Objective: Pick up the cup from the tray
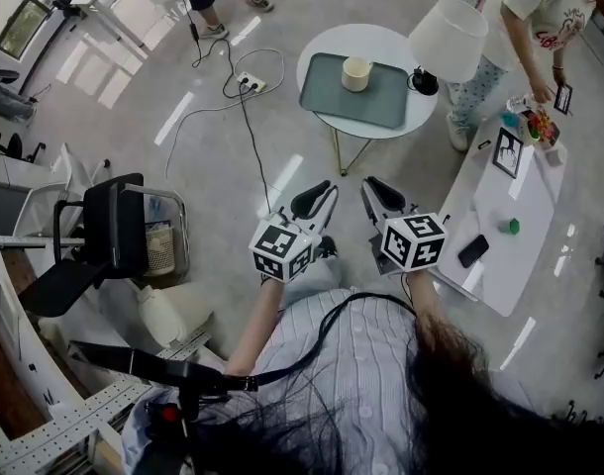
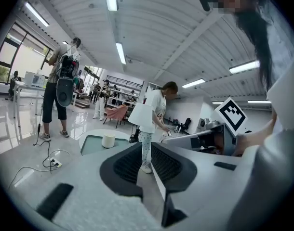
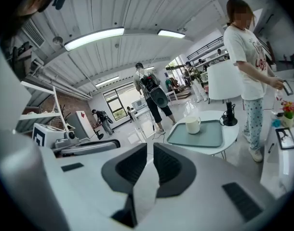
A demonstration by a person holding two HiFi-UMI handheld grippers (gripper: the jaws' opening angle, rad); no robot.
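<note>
A cream cup (image 1: 356, 72) stands near the far edge of a green tray (image 1: 332, 102) on a small round white table (image 1: 327, 52). Both grippers hang in the air well short of that table, side by side, pointing toward it. My left gripper (image 1: 320, 200) has its jaws together with nothing between them. The right gripper (image 1: 377, 194) is likewise shut and empty. In the left gripper view the cup (image 2: 108, 140) and tray (image 2: 91, 146) lie far beyond the left gripper (image 2: 146, 150). The right gripper view shows the cup (image 3: 192, 125) on the tray (image 3: 205, 137), ahead of the right gripper (image 3: 150, 154).
A white-shaded lamp (image 1: 448, 40) stands at the round table's right edge. A person (image 1: 535, 13) leans over a long white table (image 1: 510, 255) at the right. A power strip (image 1: 251, 84) with cables lies on the floor. A black chair (image 1: 114, 231) stands at the left.
</note>
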